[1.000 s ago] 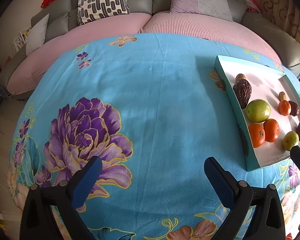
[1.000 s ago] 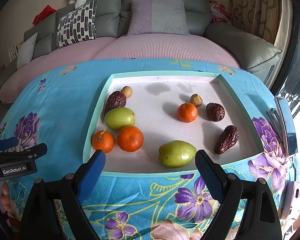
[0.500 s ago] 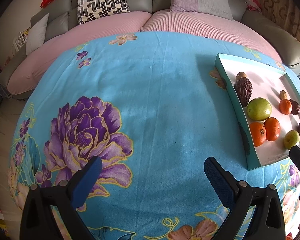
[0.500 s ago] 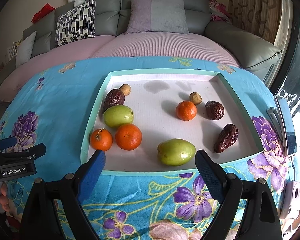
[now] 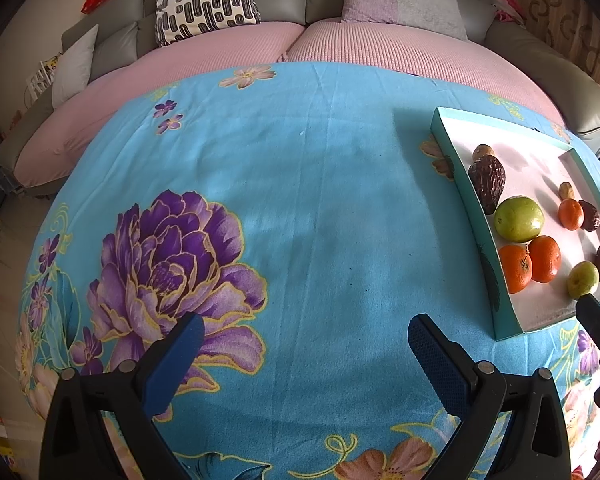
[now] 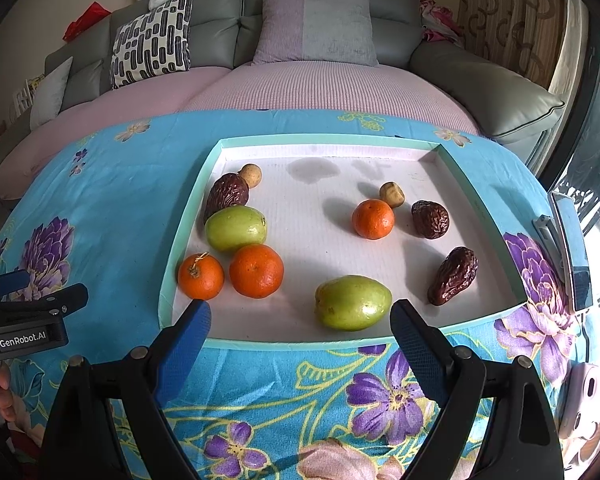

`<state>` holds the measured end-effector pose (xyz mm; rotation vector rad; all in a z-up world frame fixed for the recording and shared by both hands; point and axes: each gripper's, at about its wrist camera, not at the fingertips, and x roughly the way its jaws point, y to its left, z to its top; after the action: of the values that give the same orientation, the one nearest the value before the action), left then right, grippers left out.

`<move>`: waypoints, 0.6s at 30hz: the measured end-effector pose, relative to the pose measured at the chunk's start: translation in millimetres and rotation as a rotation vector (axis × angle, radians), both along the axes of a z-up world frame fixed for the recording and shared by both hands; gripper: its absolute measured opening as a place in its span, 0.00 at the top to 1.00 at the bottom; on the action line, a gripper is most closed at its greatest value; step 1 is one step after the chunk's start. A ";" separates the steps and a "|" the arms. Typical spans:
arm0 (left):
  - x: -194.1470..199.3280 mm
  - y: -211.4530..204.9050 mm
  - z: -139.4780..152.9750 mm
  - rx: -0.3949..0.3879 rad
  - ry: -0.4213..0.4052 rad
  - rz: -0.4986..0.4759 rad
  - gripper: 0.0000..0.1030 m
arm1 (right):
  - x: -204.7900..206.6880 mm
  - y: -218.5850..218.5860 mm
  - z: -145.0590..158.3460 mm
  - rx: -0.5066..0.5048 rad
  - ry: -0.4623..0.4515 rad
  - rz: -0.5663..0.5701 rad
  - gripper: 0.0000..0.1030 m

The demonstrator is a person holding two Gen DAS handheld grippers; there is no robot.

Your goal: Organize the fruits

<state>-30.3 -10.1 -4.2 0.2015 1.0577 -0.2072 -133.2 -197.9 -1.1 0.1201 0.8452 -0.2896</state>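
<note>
A shallow teal tray (image 6: 188, 216) with a white floor holds loose fruit: three oranges (image 6: 256, 270), two green fruits (image 6: 352, 302), three dark wrinkled dates (image 6: 452, 276) and two small brown fruits (image 6: 392, 194). My right gripper (image 6: 300, 320) is open and empty, just before the tray's near rim, its fingertips either side of the near green fruit. My left gripper (image 5: 306, 338) is open and empty over bare cloth, left of the tray (image 5: 480, 240). It also shows at the left edge of the right wrist view (image 6: 32, 312).
The table wears a blue cloth with purple flowers (image 5: 172, 256). A grey sofa with pink covers and cushions (image 6: 316, 28) curves behind it. A phone-like object (image 6: 572, 248) lies right of the tray, and a small white-pink device (image 6: 588, 400) sits at the near right.
My right gripper has edged forward towards the tray's near rim. My left gripper has barely shifted. Both stay open.
</note>
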 end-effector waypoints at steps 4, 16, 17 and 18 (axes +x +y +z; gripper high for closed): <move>-1.8 -1.1 1.5 0.006 -0.007 -0.008 0.00 | 0.2 0.2 -0.1 0.000 0.000 0.000 0.11; -0.1 -1.9 3.2 -0.003 0.006 -0.008 0.00 | 0.4 0.3 0.2 0.000 0.001 0.000 0.11; -0.4 -1.8 3.6 -0.003 0.006 -0.007 0.00 | 0.5 0.3 0.2 0.000 0.001 0.000 0.11; -0.6 -2.0 4.1 -0.001 0.004 -0.007 0.00 | 0.6 0.4 0.1 -0.001 0.002 0.001 0.11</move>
<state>-30.9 -12.0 -0.2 0.2036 1.0605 -0.2147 -132.6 -197.5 -1.0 0.1187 0.8474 -0.2896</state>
